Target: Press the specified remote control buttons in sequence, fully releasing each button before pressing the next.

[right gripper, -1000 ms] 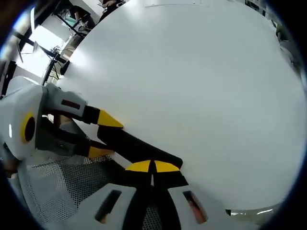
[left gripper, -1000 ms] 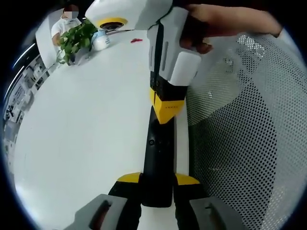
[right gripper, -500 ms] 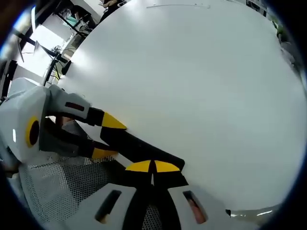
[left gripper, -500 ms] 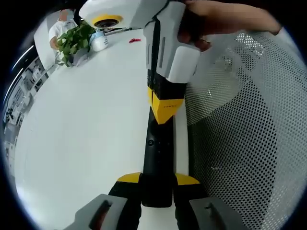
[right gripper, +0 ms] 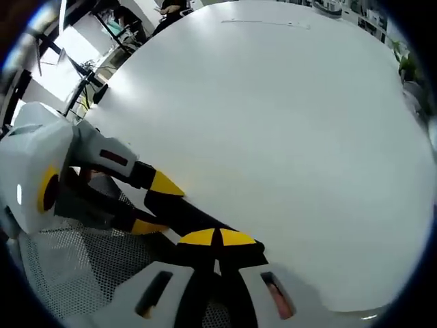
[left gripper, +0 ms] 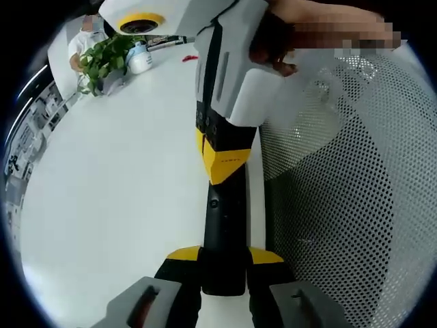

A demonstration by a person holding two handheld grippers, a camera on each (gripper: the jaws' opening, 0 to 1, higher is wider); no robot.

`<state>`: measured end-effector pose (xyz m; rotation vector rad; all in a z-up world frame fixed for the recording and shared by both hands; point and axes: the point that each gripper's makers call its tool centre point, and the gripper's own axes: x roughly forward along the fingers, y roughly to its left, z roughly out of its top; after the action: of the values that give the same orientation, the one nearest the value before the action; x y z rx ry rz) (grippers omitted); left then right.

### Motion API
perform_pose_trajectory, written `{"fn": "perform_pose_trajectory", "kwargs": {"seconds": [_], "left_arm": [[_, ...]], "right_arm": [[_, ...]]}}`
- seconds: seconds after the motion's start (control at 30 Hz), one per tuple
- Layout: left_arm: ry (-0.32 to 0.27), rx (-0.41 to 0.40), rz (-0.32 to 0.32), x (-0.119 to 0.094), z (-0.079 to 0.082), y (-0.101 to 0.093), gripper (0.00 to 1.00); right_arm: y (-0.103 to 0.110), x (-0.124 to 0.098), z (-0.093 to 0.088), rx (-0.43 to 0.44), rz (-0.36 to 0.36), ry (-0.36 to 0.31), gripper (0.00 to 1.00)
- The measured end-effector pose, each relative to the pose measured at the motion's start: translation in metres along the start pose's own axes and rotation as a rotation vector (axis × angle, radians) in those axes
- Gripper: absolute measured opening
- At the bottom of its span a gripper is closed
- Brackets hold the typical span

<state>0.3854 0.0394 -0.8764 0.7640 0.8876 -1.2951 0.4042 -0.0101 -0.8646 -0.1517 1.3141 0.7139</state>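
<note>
No readable text anywhere. Small mark on the right gripper [left gripper: 222, 160] yellow tip is too blurred to read.

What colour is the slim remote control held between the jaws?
Black; the slim remote control shows best in the left gripper view.

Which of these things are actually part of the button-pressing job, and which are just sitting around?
Part of the job:
- black remote control
- left gripper, gripping the remote's near end
- right gripper, shut tips over the remote

Just lying about:
- potted plant
- white bottle
- small red item
- mesh chair back
</note>
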Motion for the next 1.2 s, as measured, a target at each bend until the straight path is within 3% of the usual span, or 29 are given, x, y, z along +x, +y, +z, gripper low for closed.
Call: {"fn": "perform_pose_trajectory", "kwargs": {"seconds": [0.37, 0.73, 1.2], "left_arm": [[-0.007, -0.007, -0.001, 0.0006, 0.0001, 0.0002, 0.25], [-0.008, -0.007, 0.002, 0.0007, 0.0004, 0.0006, 0.24], [-0.013, -0.006, 0.003, 0.0011, 0.0012, 0.0008, 0.24]], "right_arm": [[-0.0026, 0.0039, -0.0022, -0.005, -0.007, 0.016, 0.0], [-0.0045, 0.0053, -0.0021, 0.065, 0.019, -0.001, 0.0], [-0.0034, 0.0048, -0.0022, -0.004, -0.004, -0.006, 0.0]]}}
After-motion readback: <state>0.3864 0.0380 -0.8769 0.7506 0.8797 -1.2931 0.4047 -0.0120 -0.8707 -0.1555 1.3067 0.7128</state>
